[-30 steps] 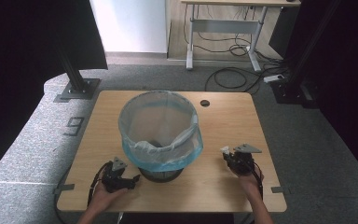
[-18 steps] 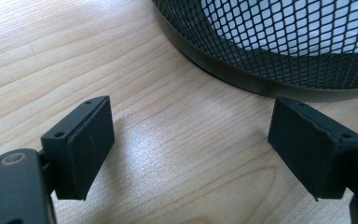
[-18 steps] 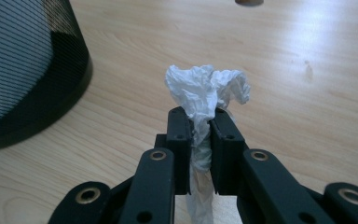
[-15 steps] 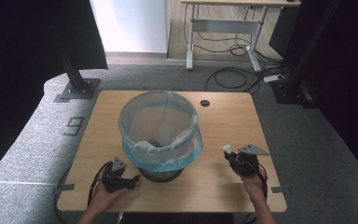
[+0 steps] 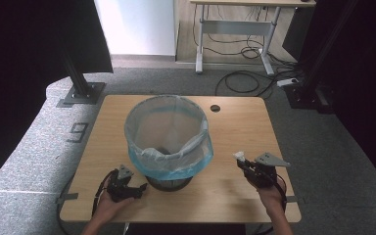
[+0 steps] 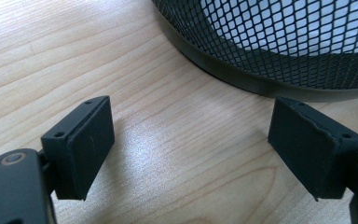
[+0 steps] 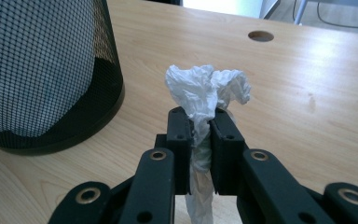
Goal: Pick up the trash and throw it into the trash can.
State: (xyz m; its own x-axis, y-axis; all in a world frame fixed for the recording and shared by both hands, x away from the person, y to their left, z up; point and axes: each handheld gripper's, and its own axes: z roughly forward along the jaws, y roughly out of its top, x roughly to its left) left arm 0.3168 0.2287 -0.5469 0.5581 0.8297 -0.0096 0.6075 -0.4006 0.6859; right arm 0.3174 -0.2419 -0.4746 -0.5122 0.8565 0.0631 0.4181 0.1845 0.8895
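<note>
Right gripper (image 7: 200,135) sits raised off the table (image 5: 235,127), to the right of the mesh bin (image 5: 169,137), jaws clamped on a crumpled white tissue (image 7: 205,91) that sticks out past the tips; left gripper (image 6: 191,144) rests low by the bin's base, jaws wide apart, nothing between them.

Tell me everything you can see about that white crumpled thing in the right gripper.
The crumpled white wad looks like thin tissue or paper, wrinkled and bunched. The right gripper is shut on its middle: both black pads press its sides, a puffy end bulges above them and a thinner twisted tail hangs below. It is off the wooden table, touching nothing else, to the right of the black mesh bin. In the high view it shows as a small white tip at the gripper's front.
</note>
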